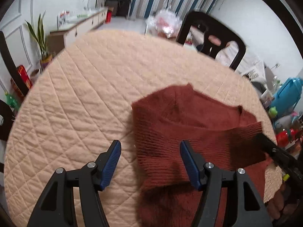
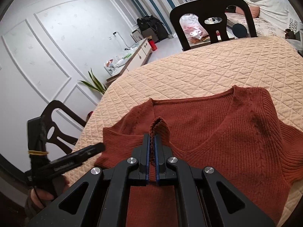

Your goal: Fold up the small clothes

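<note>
Rust-red knit sweater (image 2: 217, 141) lies flat on the peach quilted table cover (image 2: 189, 71), V-neck facing the far side, near the table's front edge. Right gripper (image 2: 152, 141) is pinched closed on a small raised fold of the sweater's ribbed fabric, knit edge poking up between the 2 blue pads (image 2: 155, 155). Left gripper (image 1: 150, 145) stands wide apart, holding nothing, tilted down over the sweater's left edge (image 1: 138, 132); 1 finger is above bare quilt, the other above knit. Black chair (image 2: 208, 19) sits across the table.
</note>
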Motion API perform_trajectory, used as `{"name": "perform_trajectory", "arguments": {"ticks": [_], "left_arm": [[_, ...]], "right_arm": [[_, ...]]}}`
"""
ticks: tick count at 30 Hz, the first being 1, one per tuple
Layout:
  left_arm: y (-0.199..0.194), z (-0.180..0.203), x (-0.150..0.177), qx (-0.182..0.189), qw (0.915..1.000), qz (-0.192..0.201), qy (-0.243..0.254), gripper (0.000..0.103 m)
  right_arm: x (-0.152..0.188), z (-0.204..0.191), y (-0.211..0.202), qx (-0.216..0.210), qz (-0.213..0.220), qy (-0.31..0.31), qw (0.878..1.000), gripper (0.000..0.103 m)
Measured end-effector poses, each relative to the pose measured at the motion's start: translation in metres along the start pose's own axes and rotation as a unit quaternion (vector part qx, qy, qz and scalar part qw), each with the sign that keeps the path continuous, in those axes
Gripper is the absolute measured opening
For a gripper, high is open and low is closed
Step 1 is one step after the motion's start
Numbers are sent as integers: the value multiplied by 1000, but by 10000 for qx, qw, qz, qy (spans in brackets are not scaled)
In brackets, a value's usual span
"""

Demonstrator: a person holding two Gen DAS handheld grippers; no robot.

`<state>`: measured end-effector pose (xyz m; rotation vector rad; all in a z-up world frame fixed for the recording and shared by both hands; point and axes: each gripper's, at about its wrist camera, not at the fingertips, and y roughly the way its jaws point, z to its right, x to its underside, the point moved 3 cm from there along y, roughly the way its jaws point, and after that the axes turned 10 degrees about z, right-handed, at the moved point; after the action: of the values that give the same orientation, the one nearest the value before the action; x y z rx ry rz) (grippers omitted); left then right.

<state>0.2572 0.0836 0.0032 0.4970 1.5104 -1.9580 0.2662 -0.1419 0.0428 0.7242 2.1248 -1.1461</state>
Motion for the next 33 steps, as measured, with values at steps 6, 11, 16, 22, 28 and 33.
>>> {"name": "perform_trajectory", "arguments": {"ticks": [6, 11, 16, 22, 28, 33], "left_arm": [[7, -3, 1, -28, 9999, -48, -141, 20], [-4, -13, -3, 18, 9995, 143, -265, 9], [-7, -24, -4, 115, 9992, 144, -344, 10], [3, -34, 3, 65, 9985, 36, -543, 10], [2, -30, 3, -107, 9993, 133, -318, 15], [0, -27, 1, -154, 9997, 112, -171, 36]], "right_arm": [[1, 1, 0, 36, -11, 6, 10000, 4], [1, 1, 0, 32, -23, 10, 10000, 4], [-2, -4, 0, -87, 3, -13, 10000, 4], [-1, 2, 9, 44, -90, 27, 9999, 4], [9, 38, 26, 824, -424, 86, 9957, 4], [16, 47, 32, 951, -634, 127, 9934, 4]]}}
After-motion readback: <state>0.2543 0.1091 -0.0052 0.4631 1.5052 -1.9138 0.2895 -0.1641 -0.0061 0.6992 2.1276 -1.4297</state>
